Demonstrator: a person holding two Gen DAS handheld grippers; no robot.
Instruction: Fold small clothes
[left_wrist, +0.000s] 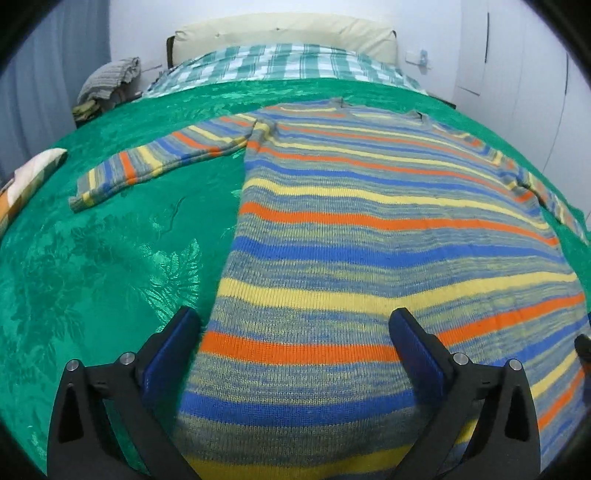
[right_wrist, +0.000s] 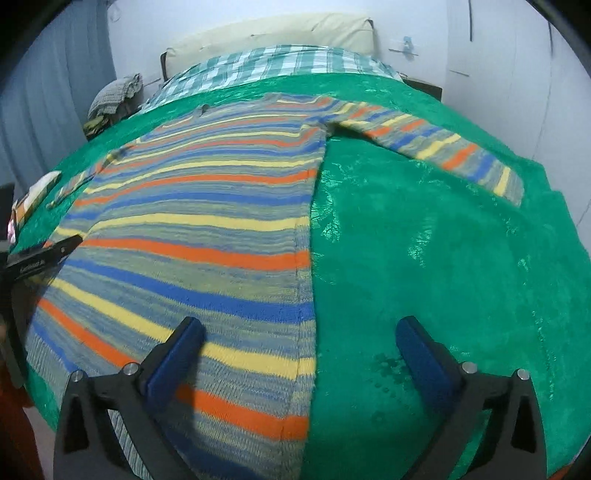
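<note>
You've got the striped sweater (left_wrist: 369, 229) laid flat on the bed's green bedspread (left_wrist: 110, 258), both sleeves out to the sides, hem nearest you, so this reads as the very start of the fold. Your left hand-held gripper (left_wrist: 295, 332) hangs spread wide over the sweater's left edge near the hem, nothing between the pads; your right hand-held gripper (right_wrist: 299, 339) is just as wide open, straddling the right side seam (one finger over knit, the other over bedspread). Next, I'd judge, you pick an edge or a sleeve (right_wrist: 443, 155), close on a single layer of knit, and carry it across the body without dragging the rest.
</note>
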